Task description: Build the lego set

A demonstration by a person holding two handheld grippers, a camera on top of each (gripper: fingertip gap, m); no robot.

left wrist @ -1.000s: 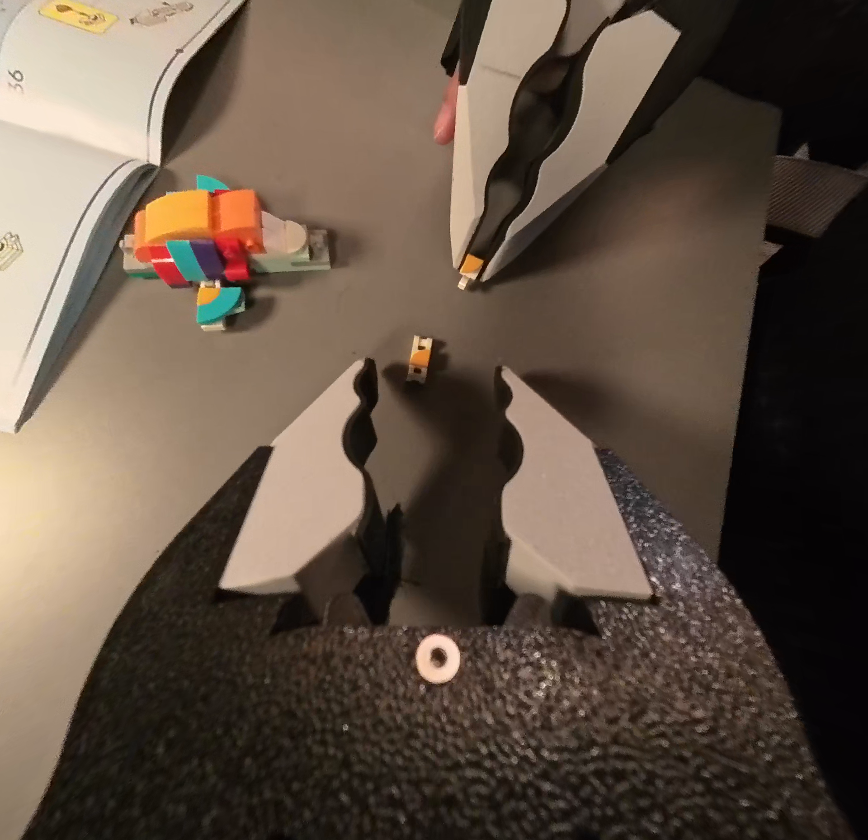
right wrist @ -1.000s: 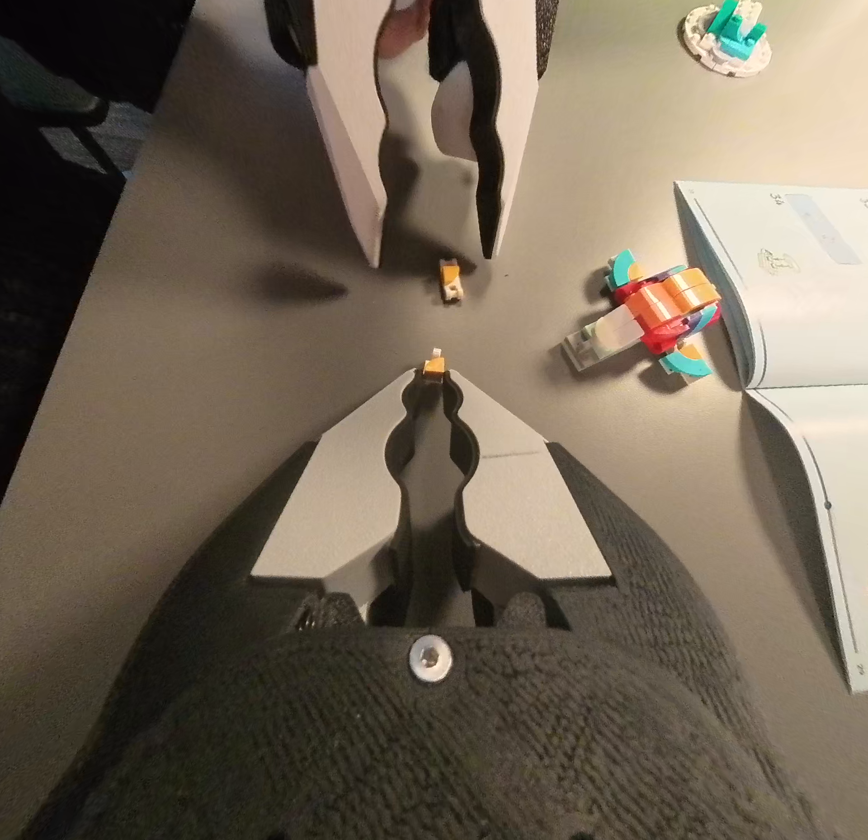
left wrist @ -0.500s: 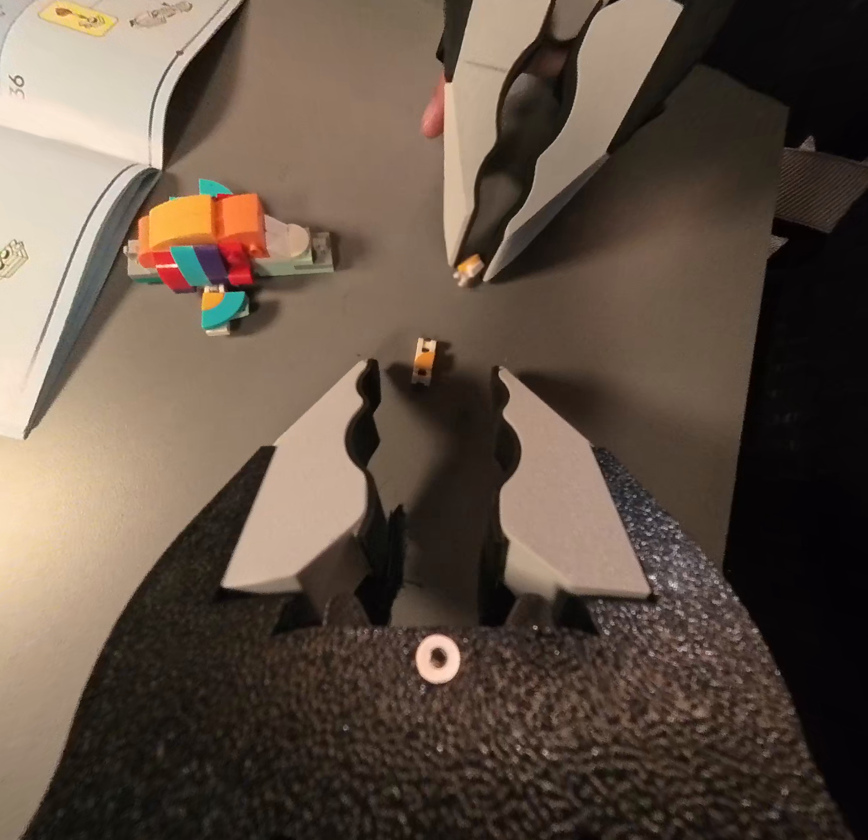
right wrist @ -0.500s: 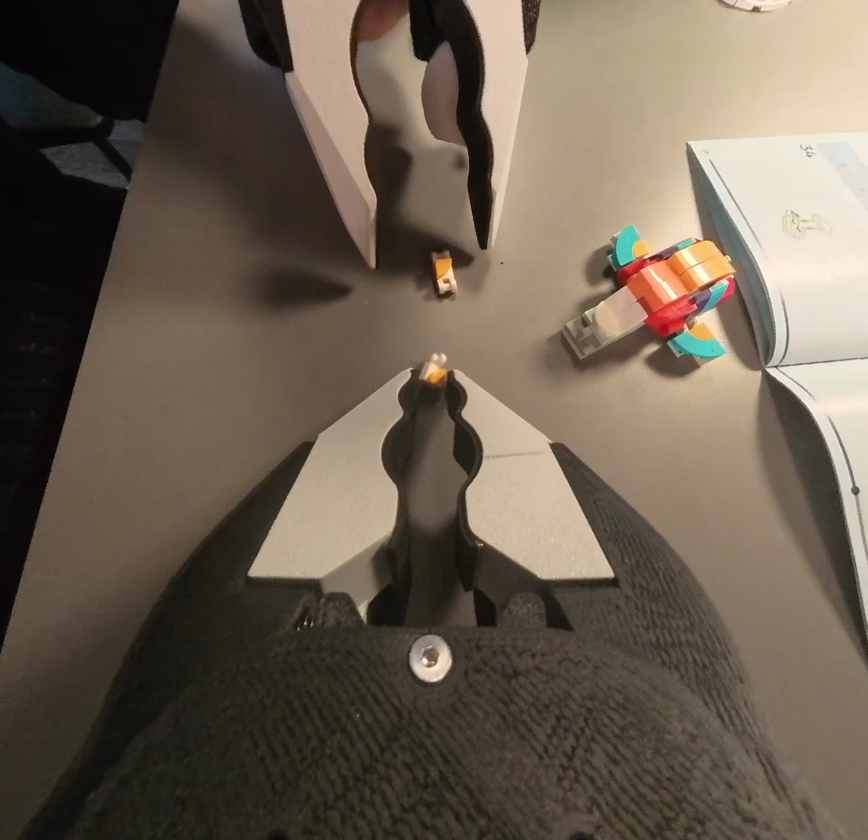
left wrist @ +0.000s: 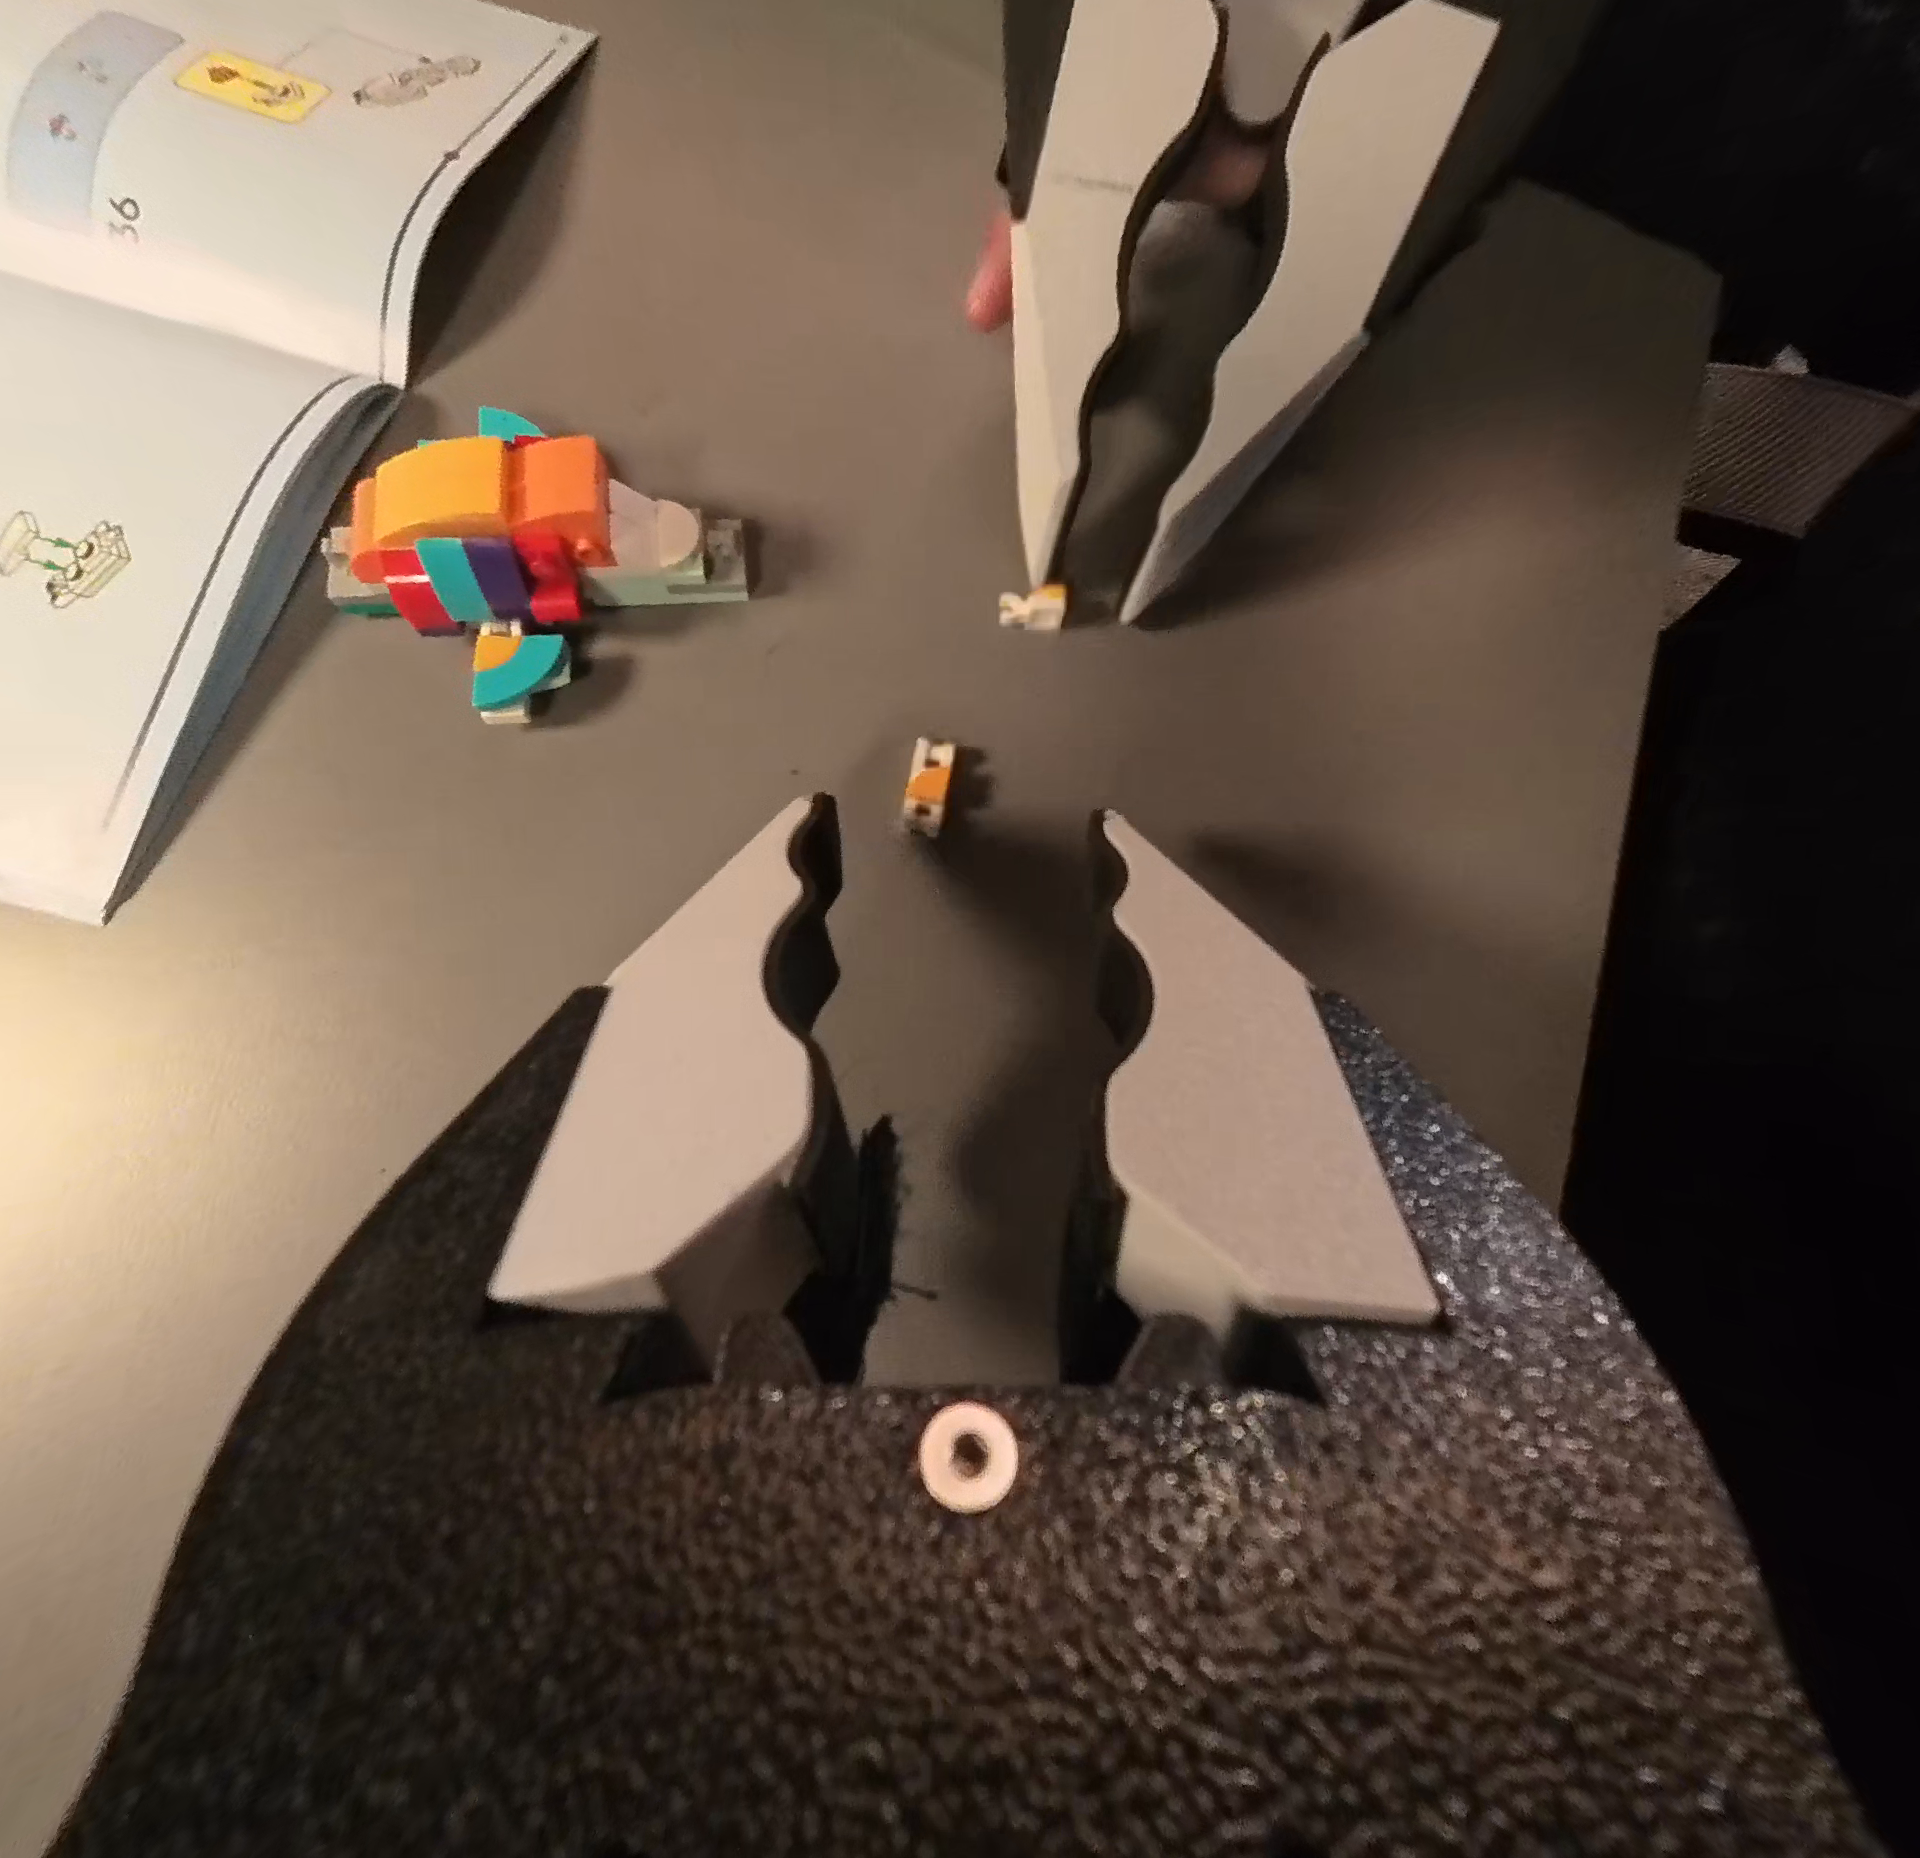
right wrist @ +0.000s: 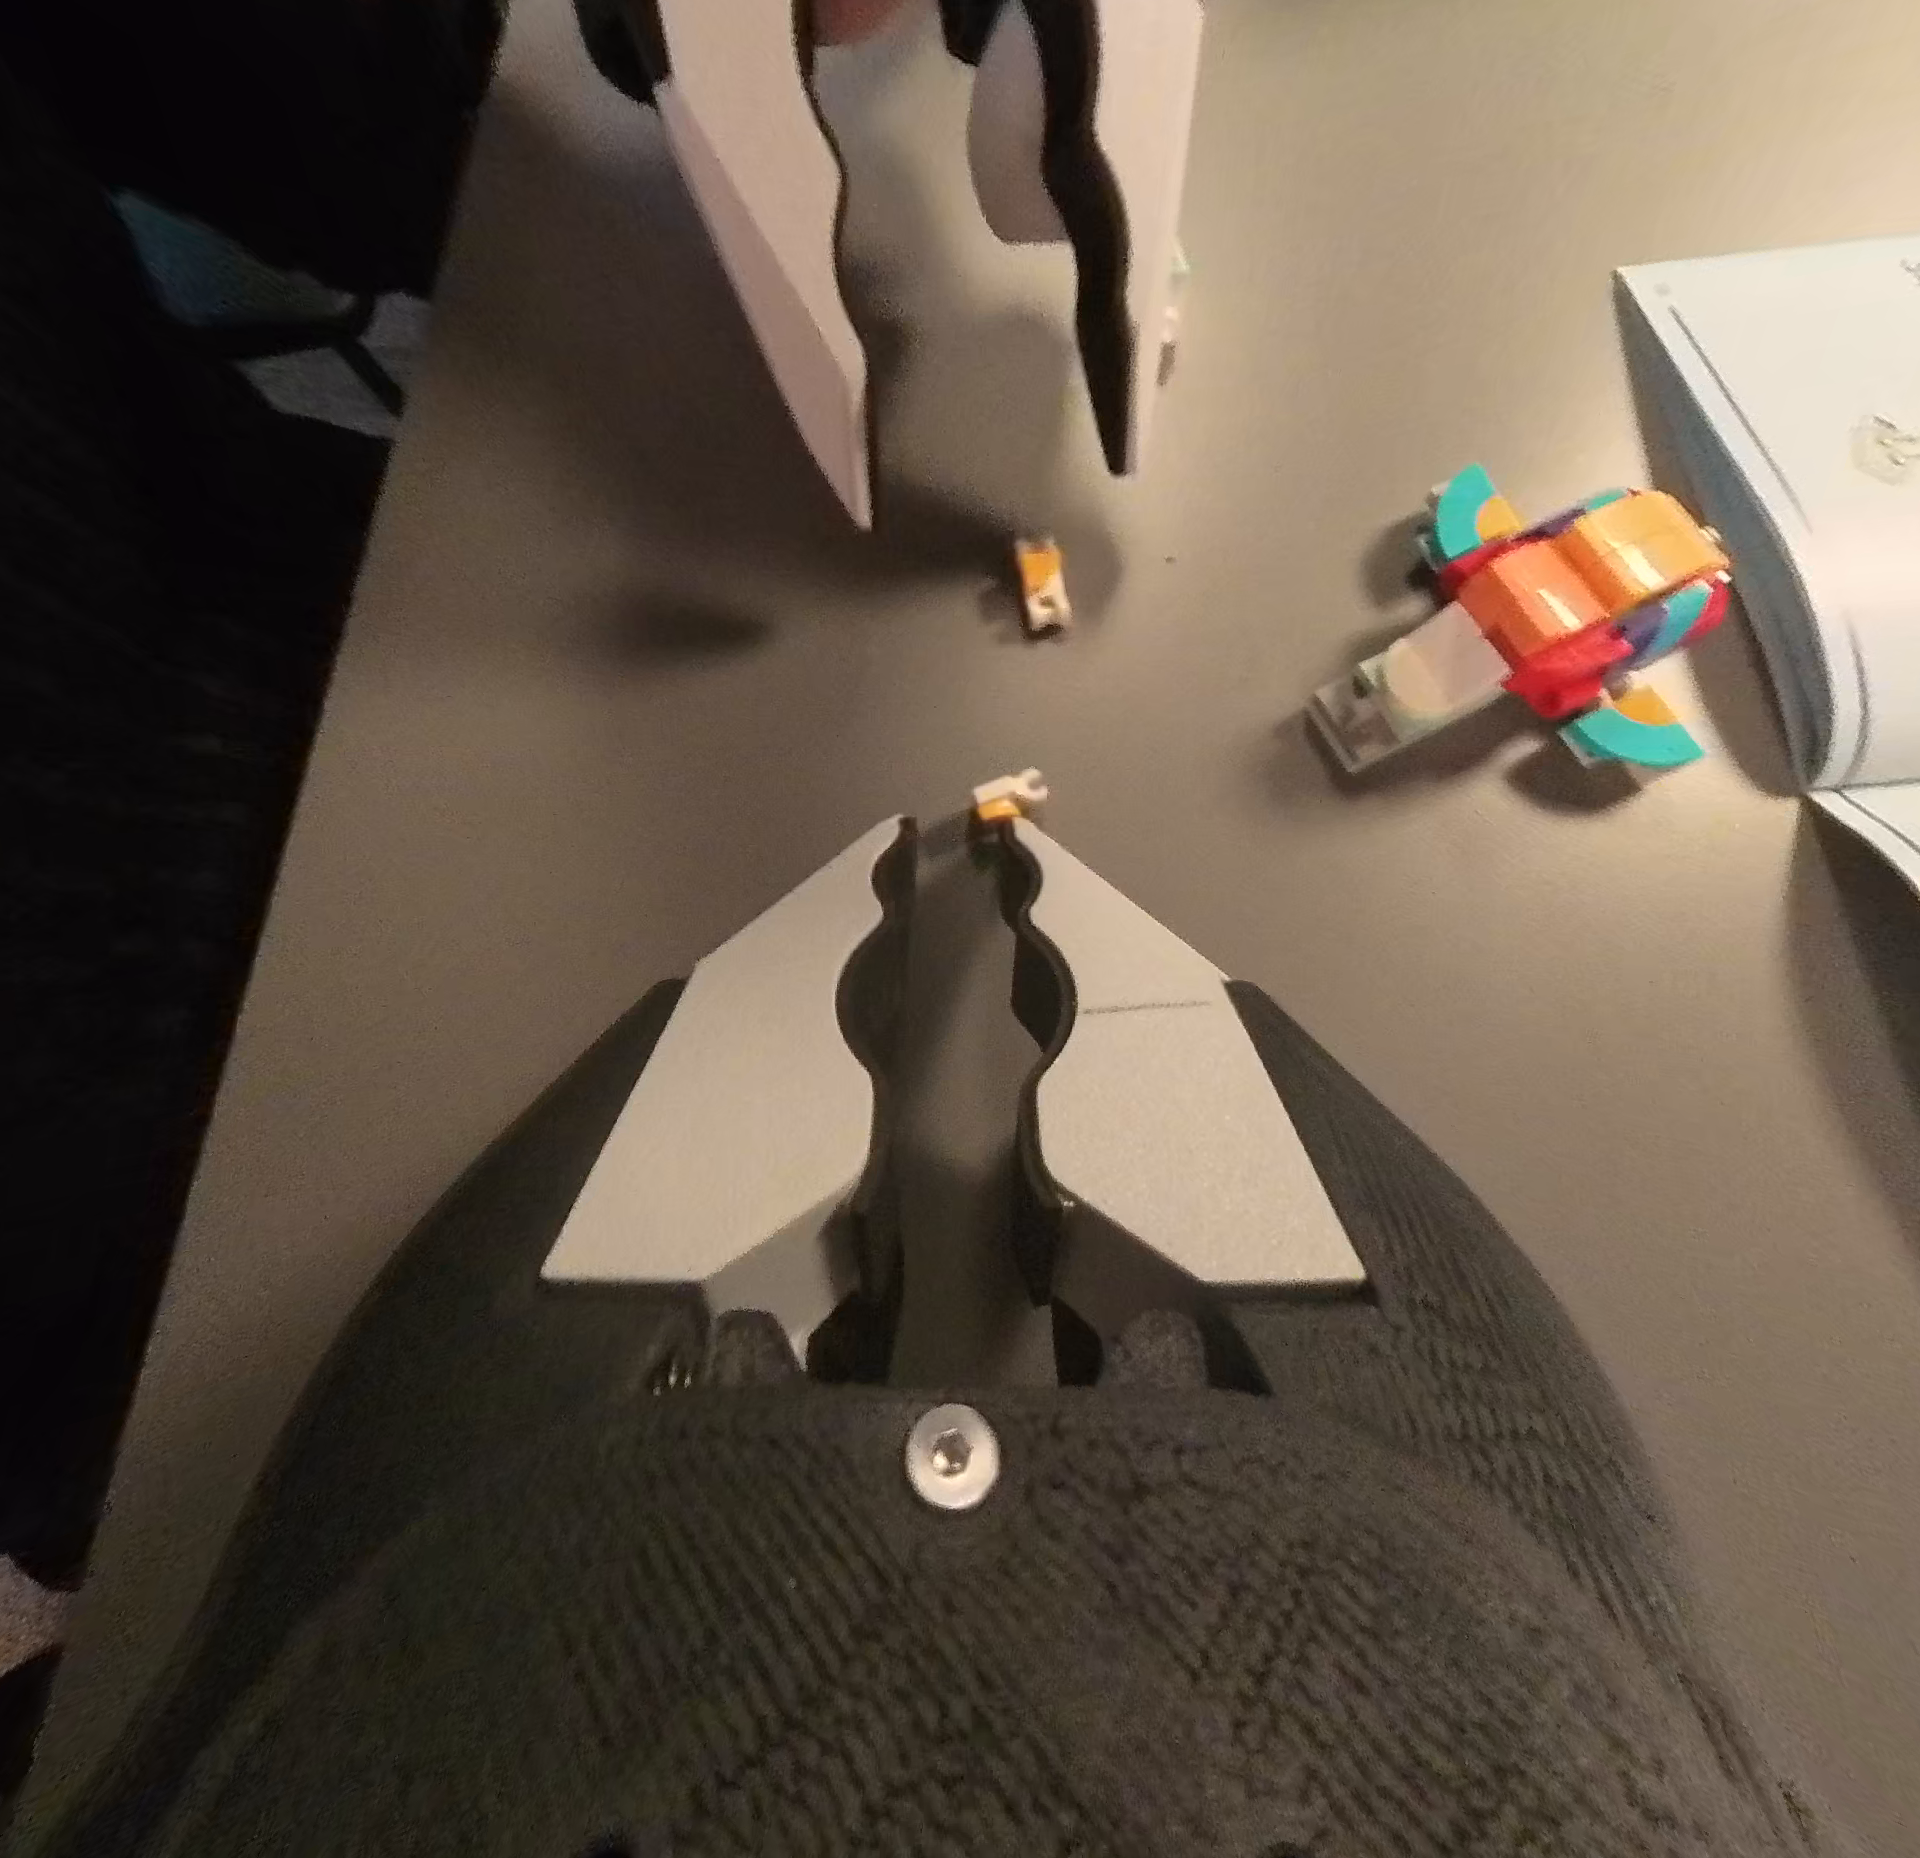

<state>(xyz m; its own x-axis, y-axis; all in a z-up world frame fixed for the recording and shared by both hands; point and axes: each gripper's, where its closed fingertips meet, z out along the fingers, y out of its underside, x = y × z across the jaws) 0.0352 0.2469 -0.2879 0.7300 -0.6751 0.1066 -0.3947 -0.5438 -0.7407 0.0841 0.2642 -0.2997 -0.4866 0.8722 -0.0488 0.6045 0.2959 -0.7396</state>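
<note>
Grey table (left wrist: 727,198), dim warm light, booklet (left wrist: 156,250) open at one edge. Left gripper (left wrist: 961,821) fingers spread wide, empty, an orange-and-white piece (left wrist: 928,785) lying just ahead of its tips. Right gripper (right wrist: 961,832) fingers nearly closed; a second tiny orange-and-white piece (right wrist: 1006,798) sits at one tip, grip looks marginal, so it may slip or twist loose. Colourful half-built model (left wrist: 499,546) rests beside the booklet, untouched.

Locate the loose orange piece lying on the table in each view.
Left wrist view: loose piece, centre, just ahead of the open left claw.
Right wrist view: same piece, upper centre, below that claw's tips.
Shared landmark: colourful model beside the booklet.
</note>
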